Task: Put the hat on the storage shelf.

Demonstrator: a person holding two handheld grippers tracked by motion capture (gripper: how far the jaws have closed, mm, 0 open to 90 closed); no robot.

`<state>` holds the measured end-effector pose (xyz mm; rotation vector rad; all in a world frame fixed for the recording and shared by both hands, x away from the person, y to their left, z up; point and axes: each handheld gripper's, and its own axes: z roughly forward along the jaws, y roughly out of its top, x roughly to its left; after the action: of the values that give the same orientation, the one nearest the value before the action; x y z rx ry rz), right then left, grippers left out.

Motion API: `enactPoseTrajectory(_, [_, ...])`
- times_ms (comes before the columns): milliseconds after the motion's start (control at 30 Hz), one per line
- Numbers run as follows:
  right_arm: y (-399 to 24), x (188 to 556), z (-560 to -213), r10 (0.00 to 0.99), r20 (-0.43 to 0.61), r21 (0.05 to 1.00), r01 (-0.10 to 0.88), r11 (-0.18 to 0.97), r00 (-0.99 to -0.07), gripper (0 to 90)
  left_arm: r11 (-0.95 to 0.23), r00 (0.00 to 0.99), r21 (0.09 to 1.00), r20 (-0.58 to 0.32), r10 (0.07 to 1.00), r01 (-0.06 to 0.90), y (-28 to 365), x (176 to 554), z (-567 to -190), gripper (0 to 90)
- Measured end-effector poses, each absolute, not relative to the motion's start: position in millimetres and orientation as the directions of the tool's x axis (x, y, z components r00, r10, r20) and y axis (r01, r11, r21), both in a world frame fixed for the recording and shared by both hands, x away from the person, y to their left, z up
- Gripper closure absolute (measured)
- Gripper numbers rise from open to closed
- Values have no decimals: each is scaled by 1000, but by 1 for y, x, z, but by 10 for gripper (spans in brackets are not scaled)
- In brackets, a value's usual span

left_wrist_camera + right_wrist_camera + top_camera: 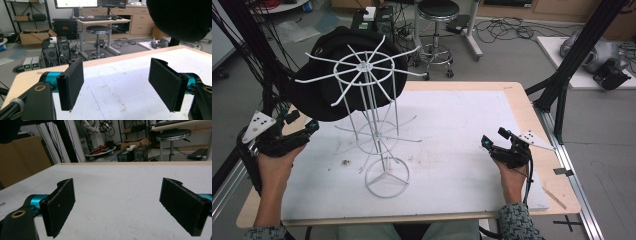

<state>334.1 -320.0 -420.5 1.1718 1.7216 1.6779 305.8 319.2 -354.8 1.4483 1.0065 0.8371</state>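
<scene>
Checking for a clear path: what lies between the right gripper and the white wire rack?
Bare white mat, in the high view, between the right gripper and the white wire rack.

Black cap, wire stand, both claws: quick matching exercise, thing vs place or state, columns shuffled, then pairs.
Things:
1. black cap
2. white wire stand
3. left claw
4. right claw

Places or states:
A. open, nothing between its jaws, at the table's right edge
B. hangs on the top ring of spokes
C. open, nothing between its jaws, near the table's left edge, just below the cap
D. round base rests on the white table surface

Pairs: 1-B, 2-D, 3-C, 4-A
</scene>
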Motion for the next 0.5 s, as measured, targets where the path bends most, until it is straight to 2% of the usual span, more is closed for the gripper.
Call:
enactPoseTrajectory(167, [-320, 336, -421, 817, 245, 958, 260, -122, -522, 122, -16, 376, 990, -40, 926, 143, 319, 305, -363, 284])
enactPoseTrajectory(500, [-311, 340, -421, 817, 208, 960, 271, -66, -537, 122, -2, 355, 985, -59, 933, 170, 327, 301, -375, 282])
